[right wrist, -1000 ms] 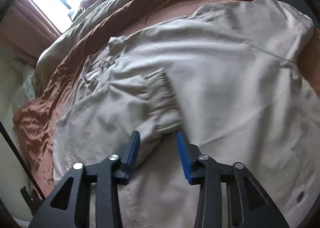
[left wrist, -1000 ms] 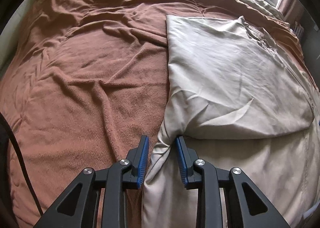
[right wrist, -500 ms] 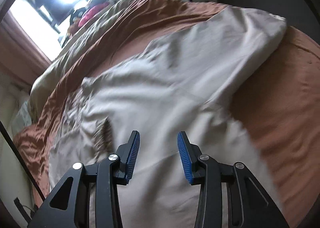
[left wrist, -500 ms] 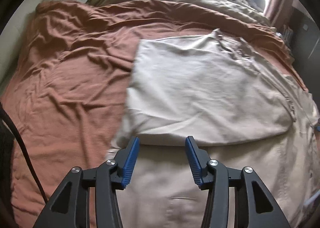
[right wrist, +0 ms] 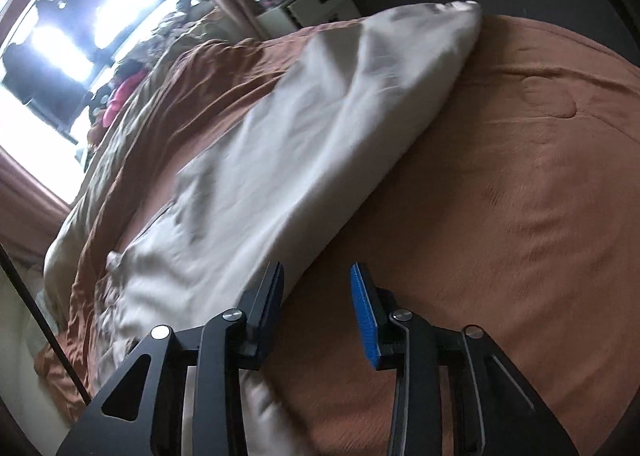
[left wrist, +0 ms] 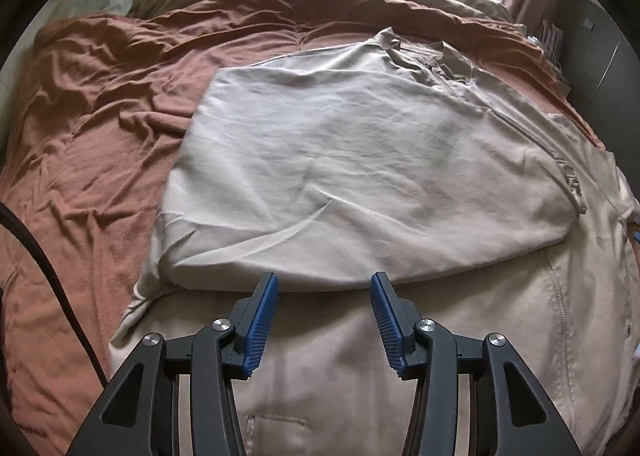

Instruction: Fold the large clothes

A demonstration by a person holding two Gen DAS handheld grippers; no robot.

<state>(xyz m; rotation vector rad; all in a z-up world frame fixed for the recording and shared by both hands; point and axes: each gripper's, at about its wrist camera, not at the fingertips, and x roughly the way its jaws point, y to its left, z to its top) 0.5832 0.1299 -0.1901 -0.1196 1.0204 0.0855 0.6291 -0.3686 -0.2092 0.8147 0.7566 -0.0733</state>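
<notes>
Surface: a bed under a rumpled rust-brown blanket point(left wrist: 92, 160), window bright at the far end.
Garment: beige jacket point(left wrist: 360, 160) spread on that blanket, one side folded in over the body, collar toward the window.
Long axis: runs from the near hem away to the collar, straight ahead of the left gripper.
Left gripper point(left wrist: 323, 320): jaws wide, empty, poised right above the folded edge; the nearer hand, I'd say.
Right gripper point(right wrist: 317, 312): wide too, holding nothing, straddling the jacket's side edge point(right wrist: 340, 160), blanket beyond to its right.
</notes>
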